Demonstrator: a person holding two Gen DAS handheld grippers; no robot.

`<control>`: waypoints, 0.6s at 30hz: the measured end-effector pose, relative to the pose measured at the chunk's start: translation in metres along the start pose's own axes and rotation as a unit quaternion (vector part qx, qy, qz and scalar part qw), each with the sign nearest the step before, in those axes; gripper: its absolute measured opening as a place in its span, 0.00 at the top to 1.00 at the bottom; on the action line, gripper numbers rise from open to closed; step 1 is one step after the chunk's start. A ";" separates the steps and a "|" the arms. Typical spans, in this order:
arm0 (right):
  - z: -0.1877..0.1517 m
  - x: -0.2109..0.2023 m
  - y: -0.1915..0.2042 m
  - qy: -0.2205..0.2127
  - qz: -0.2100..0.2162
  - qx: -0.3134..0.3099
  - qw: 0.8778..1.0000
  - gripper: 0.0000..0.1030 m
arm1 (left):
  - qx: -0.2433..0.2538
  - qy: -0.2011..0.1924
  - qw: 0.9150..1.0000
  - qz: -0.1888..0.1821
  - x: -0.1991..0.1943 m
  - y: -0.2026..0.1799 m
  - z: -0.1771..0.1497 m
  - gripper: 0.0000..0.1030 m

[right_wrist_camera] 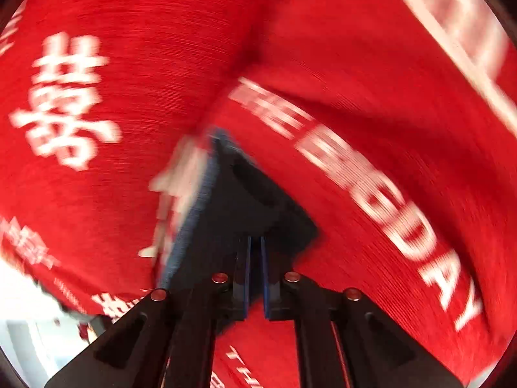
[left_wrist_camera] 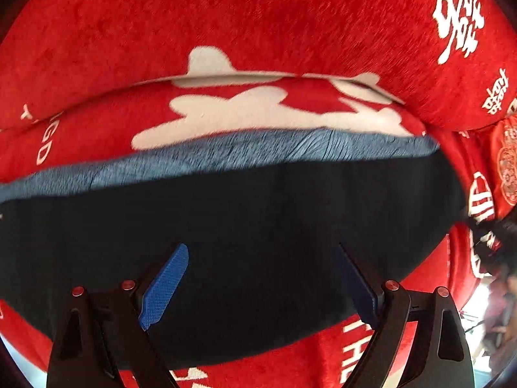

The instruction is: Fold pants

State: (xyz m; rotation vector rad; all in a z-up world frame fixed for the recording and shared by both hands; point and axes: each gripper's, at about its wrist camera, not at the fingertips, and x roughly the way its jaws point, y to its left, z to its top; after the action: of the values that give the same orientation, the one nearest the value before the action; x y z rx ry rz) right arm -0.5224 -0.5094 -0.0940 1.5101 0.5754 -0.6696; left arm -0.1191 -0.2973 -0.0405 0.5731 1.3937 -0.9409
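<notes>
The dark navy pants (left_wrist_camera: 245, 226) lie on a red blanket with white lettering, their blue fleecy lining (left_wrist_camera: 226, 152) showing along the far edge. My left gripper (left_wrist_camera: 261, 274) is open, its blue-padded fingers (left_wrist_camera: 164, 284) spread just above the dark cloth, holding nothing. In the right wrist view, which is motion-blurred, my right gripper (right_wrist_camera: 255, 252) is shut on a corner of the pants (right_wrist_camera: 252, 200), the dark cloth pinched between the blue pads and lifted off the blanket.
A red blanket (left_wrist_camera: 258, 26) with white characters covers the surface and bunches up behind the pants; it also fills the right wrist view (right_wrist_camera: 355, 97). A red patterned cushion (left_wrist_camera: 507, 168) sits at the right. A bright room shows at the lower edges.
</notes>
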 end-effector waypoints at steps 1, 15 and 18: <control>0.002 0.000 0.005 0.000 -0.011 -0.012 1.000 0.94 | 0.002 0.002 1.000 0.009 0.003 0.001 -0.001 0.11; 0.000 0.030 -0.035 0.025 0.029 0.107 0.994 0.83 | 0.000 0.028 0.999 0.042 0.022 0.015 -0.002 0.11; 0.006 0.012 -0.003 0.024 0.016 0.025 0.999 0.85 | 0.007 0.032 0.999 0.034 0.017 0.011 -0.007 0.11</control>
State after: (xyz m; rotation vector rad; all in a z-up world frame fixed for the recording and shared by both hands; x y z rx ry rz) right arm -0.5163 -0.5160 -0.1050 1.5828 0.5731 -0.6298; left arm -0.1152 -0.2895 -0.0599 0.6621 1.4177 -0.8859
